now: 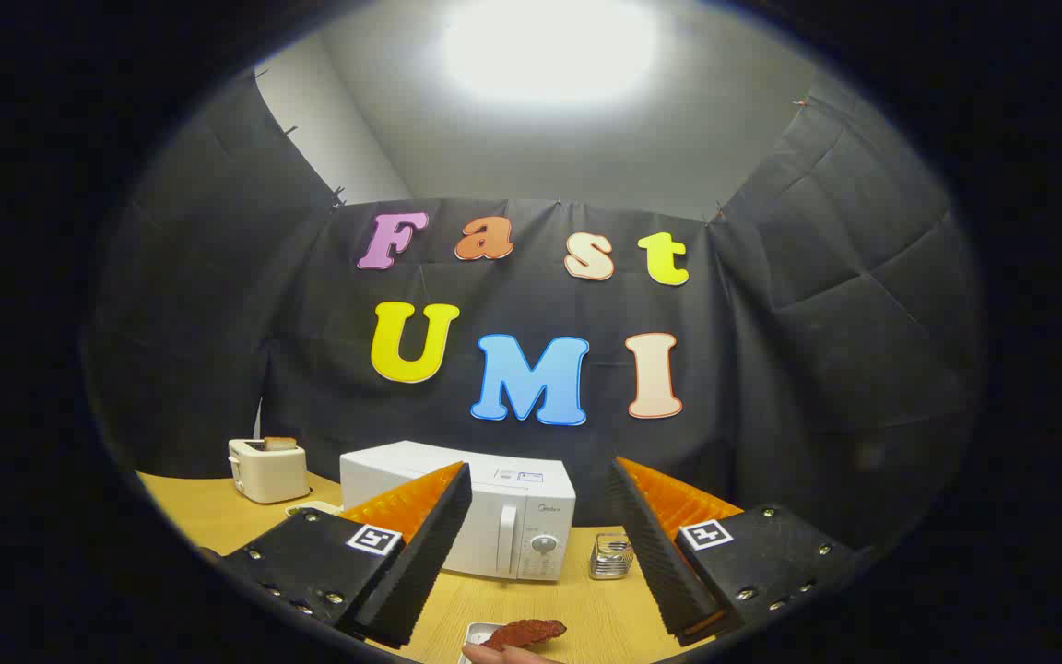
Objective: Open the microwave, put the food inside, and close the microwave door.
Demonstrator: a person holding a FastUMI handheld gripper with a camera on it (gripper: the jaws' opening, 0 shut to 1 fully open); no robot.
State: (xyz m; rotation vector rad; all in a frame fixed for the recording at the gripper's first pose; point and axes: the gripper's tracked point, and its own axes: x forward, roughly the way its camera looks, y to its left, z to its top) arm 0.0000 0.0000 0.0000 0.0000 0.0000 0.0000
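While the gripper (540, 516) is hanging with its fingers spread wide and nothing between them, the white microwave (485, 507) is sitting beyond them on the wooden table (586, 609), its door looking shut. The reddish food (524, 633) is lying on a small tray (477, 634) just below the fingers, with a fingertip (503, 654) touching its near edge. Opening the door is likely the step in hand, so the fingers should be heading for the vertical handle (508, 539) beside the dial, approaching squarely and steering clear of the metal holder (611, 555) to its right and the toaster (266, 468) off left.

white microwave (494, 516) shut, food (524, 633) on plate (476, 633)
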